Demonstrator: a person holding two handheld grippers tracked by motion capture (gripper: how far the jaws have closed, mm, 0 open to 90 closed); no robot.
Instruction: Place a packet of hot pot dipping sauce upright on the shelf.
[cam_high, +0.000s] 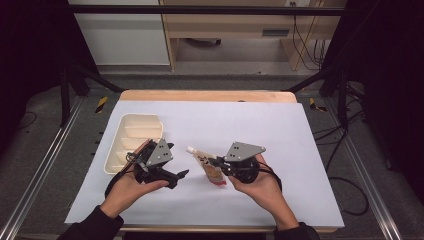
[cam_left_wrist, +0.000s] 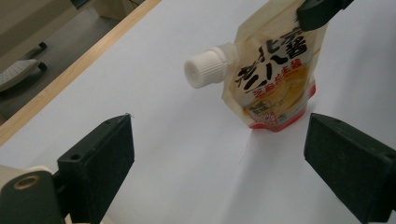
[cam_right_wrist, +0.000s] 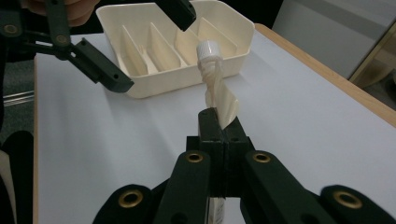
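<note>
White paper covers a wood-edged table (cam_high: 210, 96) set inside a dark metal frame, with grey floor and loose cables around it. At centre, the right gripper (cam_high: 218, 162) pinches a soft spouted pouch (cam_high: 210, 167) by its edge, jaws clenched flat on the film, as the right gripper view shows (cam_right_wrist: 223, 122). The pouch stands just off or lightly on the paper, its long axis running up from a red-trimmed base to a white screw cap (cam_left_wrist: 204, 69) that angles off one top corner toward the tray.

The left gripper (cam_high: 181, 174) hangs just beside it, jaws released and spread wide, holding nothing. Seen along those jaws, the pouch (cam_left_wrist: 275, 79) lies ahead and a little to the right, broad printed face turned toward them, cap pointing left. The left gripper is the free one and the nearer to the cap; whatever comes next probably turns on closing that short gap squarely onto the cap or the pouch body.

The pouch is glossy cream laminate, thin and twisted where pinched, likely to buckle. Behind the left hand (cam_high: 125, 192) sits a cream plastic tray (cam_high: 131, 121), rigid, with slanted dividers forming narrow slots, all vacant.
</note>
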